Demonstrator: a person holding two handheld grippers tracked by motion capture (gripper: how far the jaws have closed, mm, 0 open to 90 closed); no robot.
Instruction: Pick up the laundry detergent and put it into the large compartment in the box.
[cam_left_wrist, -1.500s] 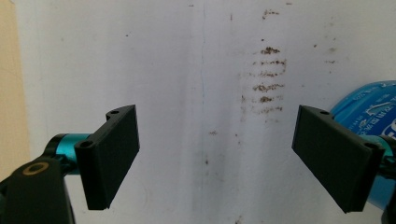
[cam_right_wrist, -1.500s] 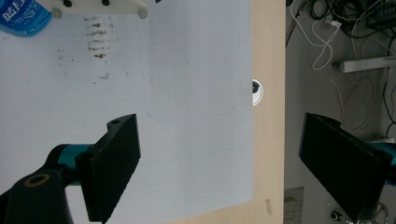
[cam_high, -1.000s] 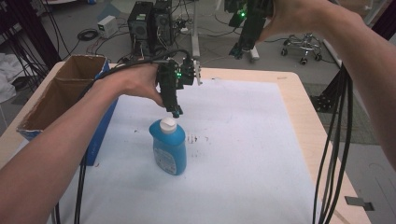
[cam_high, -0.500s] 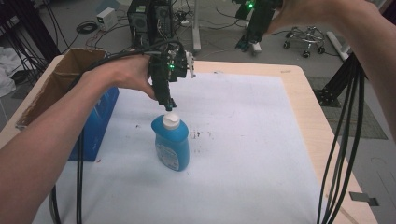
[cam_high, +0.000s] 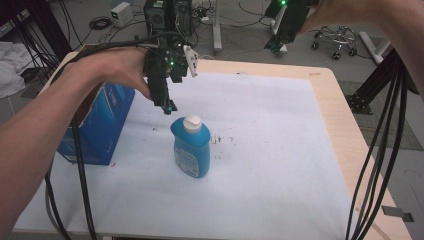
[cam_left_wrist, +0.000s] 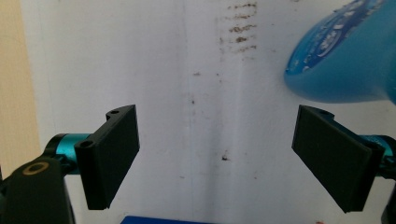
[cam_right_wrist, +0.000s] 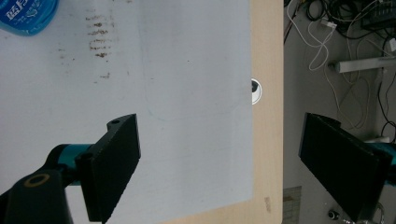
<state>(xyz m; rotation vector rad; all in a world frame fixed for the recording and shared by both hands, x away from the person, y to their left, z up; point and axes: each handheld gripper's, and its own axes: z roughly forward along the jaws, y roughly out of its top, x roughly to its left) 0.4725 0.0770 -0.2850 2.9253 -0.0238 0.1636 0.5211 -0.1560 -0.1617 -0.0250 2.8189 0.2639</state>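
Above the table | left claw (cam_high: 169, 106) spread over upright blue bottle (cam_high: 191, 149) | right claw (cam_right_wrist: 219, 163) spread | bottle cropped in gripper views

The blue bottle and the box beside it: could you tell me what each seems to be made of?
The blue bottle looks like glossy moulded plastic: its shoulder catches soft highlights, and it has a white cap, probably plastic too, and a printed label. The blue box seems to be printed cardboard, with flat panels and crisp folded edges, though its finish is hard to judge.
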